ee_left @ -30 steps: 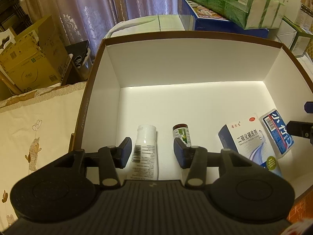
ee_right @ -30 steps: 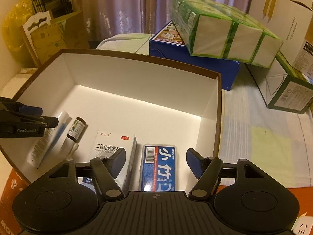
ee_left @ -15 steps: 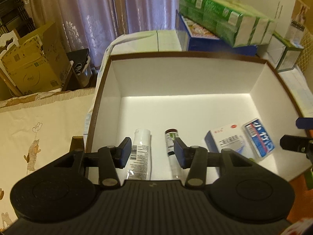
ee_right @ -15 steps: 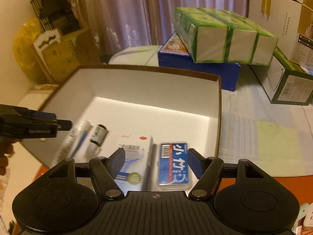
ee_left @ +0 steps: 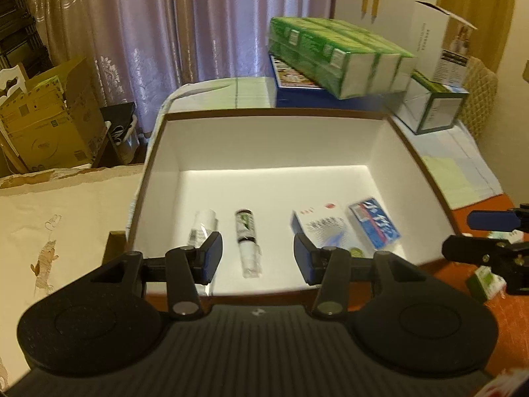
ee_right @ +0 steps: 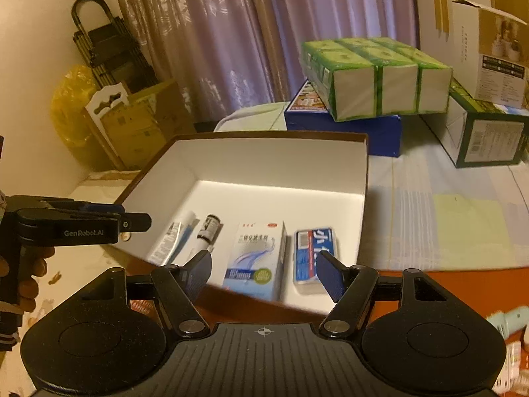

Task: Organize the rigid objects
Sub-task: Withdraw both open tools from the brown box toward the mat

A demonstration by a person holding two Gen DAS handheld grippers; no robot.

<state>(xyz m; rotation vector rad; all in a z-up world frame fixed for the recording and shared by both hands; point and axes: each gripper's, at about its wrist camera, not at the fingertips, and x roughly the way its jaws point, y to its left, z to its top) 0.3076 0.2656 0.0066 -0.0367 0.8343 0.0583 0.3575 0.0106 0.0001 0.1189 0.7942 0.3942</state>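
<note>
A white-lined box with a brown rim [ee_left: 274, 139] [ee_right: 261, 162] holds a row of items along its near side: a white tube [ee_left: 201, 228] [ee_right: 175, 240], a small dark bottle [ee_left: 246, 228] [ee_right: 209, 228], a white-and-blue medicine carton [ee_left: 322, 226] [ee_right: 256, 258] and a blue blister pack [ee_left: 373, 221] [ee_right: 312, 254]. My left gripper [ee_left: 258, 258] is open and empty, above the box's near rim. My right gripper [ee_right: 264, 273] is open and empty, back from the near rim. Each gripper shows at the edge of the other's view.
Green tissue packs [ee_right: 373, 76] lie on a blue box [ee_right: 347, 125] behind the white box. Cartons [ee_right: 489, 125] stand at the right on a pale cloth. Small items [ee_left: 486, 279] lie on the orange table at right. Cardboard boxes [ee_left: 43, 122] stand at the left.
Both grippers have drawn back and up from the box, still open and empty. The four items lie where they were.
</note>
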